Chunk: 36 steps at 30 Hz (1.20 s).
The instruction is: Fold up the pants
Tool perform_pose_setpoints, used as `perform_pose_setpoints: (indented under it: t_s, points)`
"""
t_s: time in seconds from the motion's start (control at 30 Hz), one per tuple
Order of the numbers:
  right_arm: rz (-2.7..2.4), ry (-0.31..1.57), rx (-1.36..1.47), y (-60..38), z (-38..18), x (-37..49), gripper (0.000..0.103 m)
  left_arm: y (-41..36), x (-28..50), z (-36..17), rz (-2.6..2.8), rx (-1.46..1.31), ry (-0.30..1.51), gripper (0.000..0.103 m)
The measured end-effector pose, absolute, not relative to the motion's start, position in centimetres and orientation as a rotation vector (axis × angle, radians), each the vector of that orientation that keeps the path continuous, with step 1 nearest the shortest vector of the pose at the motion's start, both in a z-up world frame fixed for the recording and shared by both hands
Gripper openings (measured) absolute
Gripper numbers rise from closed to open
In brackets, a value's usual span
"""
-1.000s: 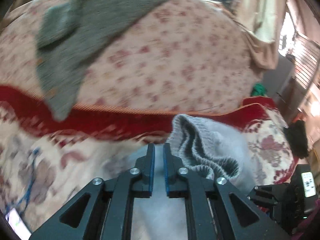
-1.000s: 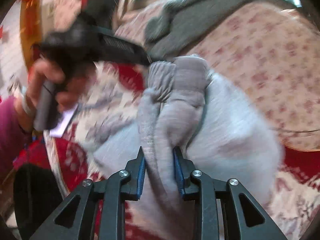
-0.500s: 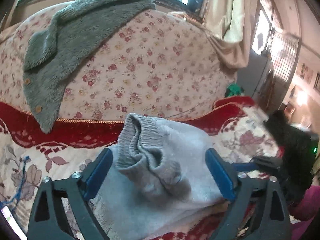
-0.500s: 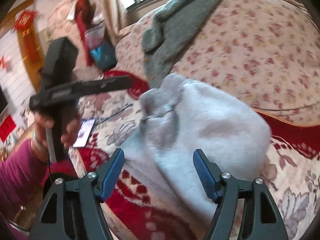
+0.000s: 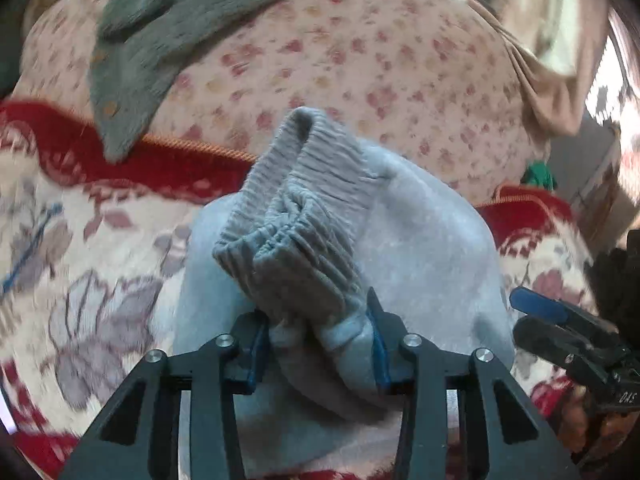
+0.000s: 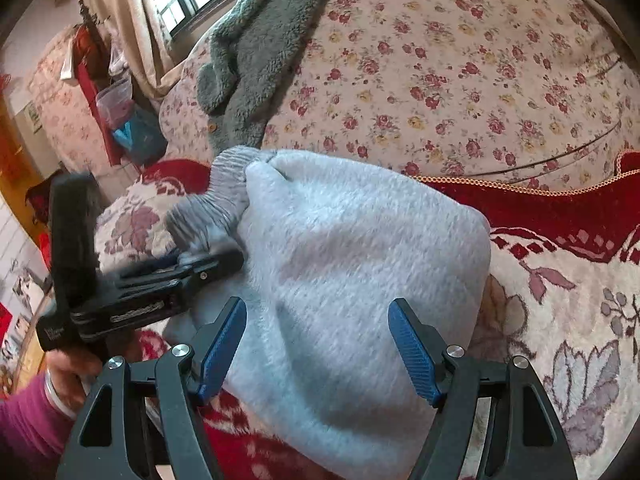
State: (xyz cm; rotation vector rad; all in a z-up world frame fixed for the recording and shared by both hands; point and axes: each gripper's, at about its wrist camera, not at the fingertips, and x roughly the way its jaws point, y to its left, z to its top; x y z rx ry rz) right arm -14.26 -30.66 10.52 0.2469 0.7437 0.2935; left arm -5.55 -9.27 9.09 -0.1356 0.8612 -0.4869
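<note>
Pants (image 6: 360,256), pale grey and fleecy, lie bundled in a folded heap on a red and cream floral blanket (image 6: 560,320) that covers the seat of a sofa. Their ribbed elastic waistband (image 5: 304,208) sits at the end of the heap nearest the sofa's backrest and sticks upward, bunched and crumpled; in the right wrist view the bundle's long axis runs from the lower centre up toward the upper left, where the waistband points. The left gripper (image 5: 316,340) has just been closing, and its blue pads now pinch a thick fold of the cloth just below the waistband. The right gripper (image 6: 320,344) has its jaws spread wide, one on either side of the near end of the bundle, and its pads (image 6: 412,352) do not press on the cloth. Behind the pants rises the backrest under a cream cover with small red flowers (image 6: 460,72). A grey-green fleece garment (image 5: 160,36) with buttons drapes over that backrest. A hand (image 6: 76,368) in a magenta sleeve holds the left gripper's handle.
</note>
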Motion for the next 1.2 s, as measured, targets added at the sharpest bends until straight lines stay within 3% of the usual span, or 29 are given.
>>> perform_pose_setpoints:
  t_s: [0.33,0.47,0.6,0.7,0.77,0.8,1.2]
  points:
    - [0.349,0.733,0.213,-27.6,9.7,-12.8,0.084,-5.5,-11.8,9.3,-0.404,-0.319,0.821,0.031]
    - [0.365,0.736,0.15,-25.7,8.4,-12.1,0.097,-5.5,-12.4,7.5,-0.342,-0.346,0.829,0.031]
    - [0.308,0.743,-0.057,-23.1,7.3,-12.0,0.101,-6.3,-12.1,7.6,-0.308,-0.29,0.812,0.034]
    - [0.318,0.738,-0.013,-23.9,7.8,-12.3,0.101,-6.4,-12.1,8.0,-0.302,-0.3,0.806,0.049]
    - [0.339,0.74,0.086,-25.4,8.5,-12.5,0.101,-6.7,-12.4,8.6,-0.254,-0.261,0.789,0.07]
    - [0.347,0.748,0.121,-25.9,8.7,-12.5,0.101,-6.6,-12.5,8.8,-0.236,-0.25,0.776,0.075]
    - [0.25,0.722,0.227,-30.5,11.7,-14.9,0.101,-7.9,-13.6,12.7,-0.183,-0.118,0.679,0.083]
